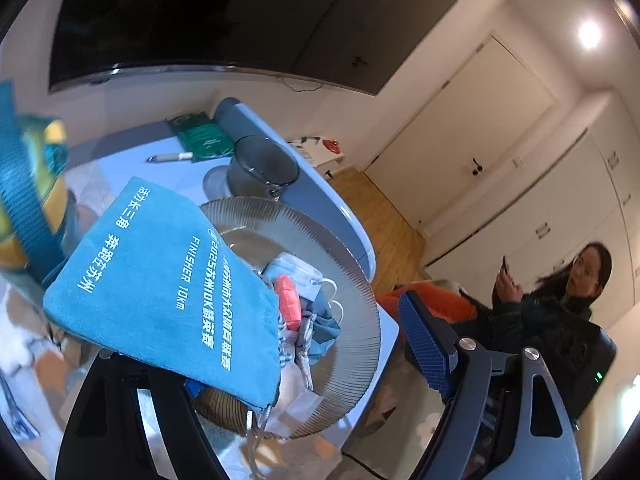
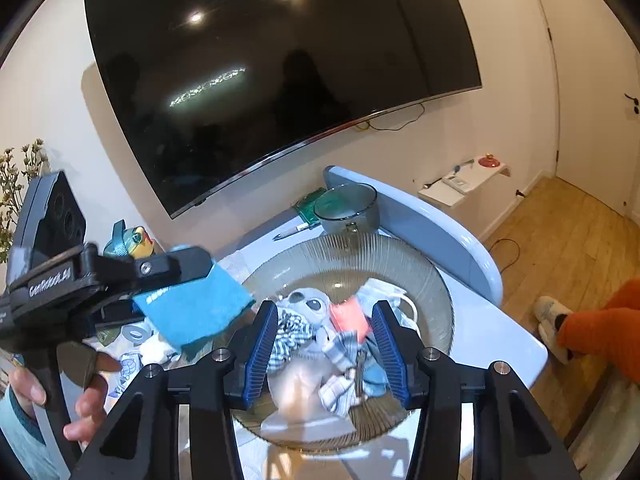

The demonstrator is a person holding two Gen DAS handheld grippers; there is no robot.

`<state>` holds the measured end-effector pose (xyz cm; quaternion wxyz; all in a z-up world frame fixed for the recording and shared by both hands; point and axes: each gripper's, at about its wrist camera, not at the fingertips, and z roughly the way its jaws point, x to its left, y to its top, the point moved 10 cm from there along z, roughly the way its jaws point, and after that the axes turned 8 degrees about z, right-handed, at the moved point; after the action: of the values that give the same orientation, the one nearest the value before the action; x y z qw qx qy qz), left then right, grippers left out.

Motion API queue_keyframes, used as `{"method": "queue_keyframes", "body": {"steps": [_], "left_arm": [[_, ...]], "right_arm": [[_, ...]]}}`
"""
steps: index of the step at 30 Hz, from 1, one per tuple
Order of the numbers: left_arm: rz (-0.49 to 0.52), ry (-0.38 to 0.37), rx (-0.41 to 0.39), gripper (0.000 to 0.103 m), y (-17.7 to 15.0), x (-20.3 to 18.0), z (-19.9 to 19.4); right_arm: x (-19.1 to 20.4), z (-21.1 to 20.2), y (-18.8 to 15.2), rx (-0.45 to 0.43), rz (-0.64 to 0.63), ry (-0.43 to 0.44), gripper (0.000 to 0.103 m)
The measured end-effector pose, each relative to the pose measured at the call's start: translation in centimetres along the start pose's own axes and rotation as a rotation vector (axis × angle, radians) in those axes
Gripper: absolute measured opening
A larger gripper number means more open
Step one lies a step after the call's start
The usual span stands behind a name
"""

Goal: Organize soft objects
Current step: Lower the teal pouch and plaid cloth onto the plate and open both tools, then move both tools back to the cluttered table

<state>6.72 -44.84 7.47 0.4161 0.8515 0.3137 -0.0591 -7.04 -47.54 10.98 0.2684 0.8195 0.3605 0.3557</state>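
A large dark curved television (image 2: 276,76) hangs on the cream wall (image 2: 472,32) ahead of the tongs, its glass reflecting ceiling spots. Below it stands the pale blue surface (image 2: 492,332) with a raised rounded rim. Off to the right of the tongs, light wooden floor (image 2: 568,224) runs to a white door (image 2: 600,80) with a dark handle; a low white shelf (image 2: 460,188) sits against the wall there. Dried flowers (image 2: 16,180) show far left. In the left wrist view, white cupboards (image 1: 552,216) line the right-hand wall, and a ceiling lamp (image 1: 589,34) glows above.
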Motion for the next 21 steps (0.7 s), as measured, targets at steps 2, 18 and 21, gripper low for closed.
{"method": "queue_keyframes", "body": {"steps": [2, 18, 21], "left_arm": [[0.050, 0.038, 0.020, 0.082, 0.5, -0.2, 0.9], [0.413, 0.334, 0.217, 0.082, -0.7, -0.9, 5.5], [0.407, 0.226, 0.209, 0.082, -0.4, -2.2, 5.1]], "right_arm": [[-0.3, -0.7, -0.4, -0.006, 0.003, -0.017, 0.048], [-5.1, -4.6, -2.9, -0.019, 0.191, -0.097, 0.052], [-4.8, -4.3, -3.0, -0.012, 0.204, -0.078, 0.052]]}}
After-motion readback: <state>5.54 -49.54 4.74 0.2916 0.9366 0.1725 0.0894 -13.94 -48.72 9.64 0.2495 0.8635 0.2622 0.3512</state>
